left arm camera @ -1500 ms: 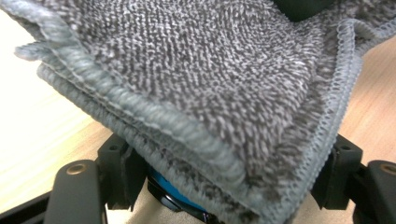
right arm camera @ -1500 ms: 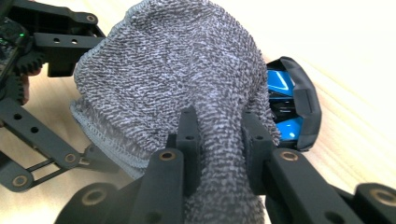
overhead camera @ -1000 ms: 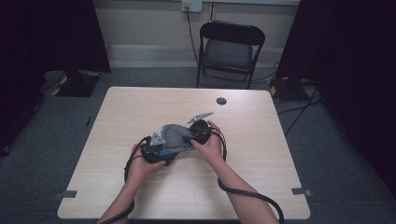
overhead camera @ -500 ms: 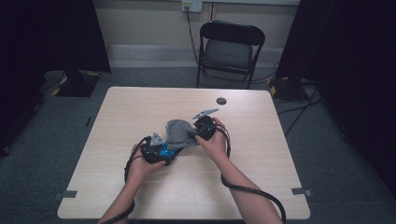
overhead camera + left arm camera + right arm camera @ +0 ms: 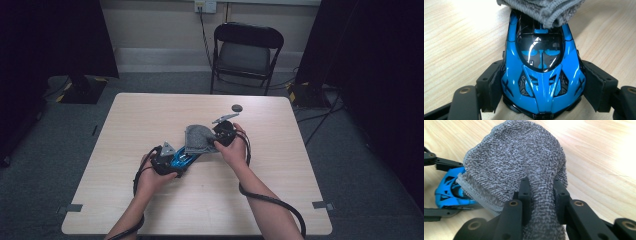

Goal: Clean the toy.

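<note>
A glossy blue toy car [image 5: 541, 70] rests on the wooden table [image 5: 150, 120], clamped at its sides by my left gripper [image 5: 541, 92], whose pads press on the car's flanks. In the high view the car [image 5: 181, 159] lies between the two hands, near the left gripper [image 5: 172, 162]. A folded grey cloth [image 5: 516, 167] is pinched in my right gripper [image 5: 541, 195], and it drapes over the far end of the car [image 5: 449, 192]. The cloth's edge [image 5: 544, 10] covers the car's far end in the left gripper view. The right gripper [image 5: 220, 137] sits at the cloth [image 5: 200, 137].
A small dark round disc [image 5: 236, 108] lies on the table beyond the hands. A black folding chair [image 5: 247, 52] stands behind the table's far edge. Cables [image 5: 270, 205] trail from both grippers toward the near edge.
The right gripper and the grey cloth have slid a little to the right and away across the car. The left gripper and the car have stayed put.
</note>
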A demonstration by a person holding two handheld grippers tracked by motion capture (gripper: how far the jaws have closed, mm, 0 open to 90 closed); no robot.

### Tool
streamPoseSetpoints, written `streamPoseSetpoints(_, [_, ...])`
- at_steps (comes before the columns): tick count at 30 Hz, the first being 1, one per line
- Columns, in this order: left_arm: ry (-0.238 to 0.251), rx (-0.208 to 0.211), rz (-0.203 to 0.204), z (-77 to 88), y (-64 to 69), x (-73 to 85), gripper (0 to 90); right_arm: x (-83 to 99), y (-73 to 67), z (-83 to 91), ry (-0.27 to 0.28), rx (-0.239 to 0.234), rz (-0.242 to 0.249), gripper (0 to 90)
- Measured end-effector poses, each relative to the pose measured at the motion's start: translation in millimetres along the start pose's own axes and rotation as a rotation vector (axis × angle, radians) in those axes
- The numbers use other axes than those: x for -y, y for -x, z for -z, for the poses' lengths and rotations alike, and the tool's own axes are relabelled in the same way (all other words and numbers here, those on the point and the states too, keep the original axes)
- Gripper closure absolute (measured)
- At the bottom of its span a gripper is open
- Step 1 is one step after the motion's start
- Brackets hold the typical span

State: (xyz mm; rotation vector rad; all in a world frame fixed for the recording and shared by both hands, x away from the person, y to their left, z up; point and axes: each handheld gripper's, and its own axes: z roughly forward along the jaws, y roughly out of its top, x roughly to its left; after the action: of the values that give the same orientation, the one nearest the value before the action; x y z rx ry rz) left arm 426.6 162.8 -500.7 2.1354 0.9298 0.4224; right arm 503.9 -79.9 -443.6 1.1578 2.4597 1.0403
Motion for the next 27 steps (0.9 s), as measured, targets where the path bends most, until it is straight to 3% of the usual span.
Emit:
streamPoseSetpoints(16, [0.001,-0.002,-0.001,0.0,0.2,0.0,25.9,6.6,24.7,0.3,0.008,0.031,-0.051,73.2])
streamPoseSetpoints(21, [0.000,0.000,-0.001,0.0,0.0,0.0,25.9,7.4,31.5,5.5,0.013,0.069,-0.059,73.2])
streamPoseSetpoints(27, [0.001,-0.002,-0.001,0.0,0.2,0.0,25.9,10.0,38.6,14.9,0.021,0.081,-0.084,73.2])
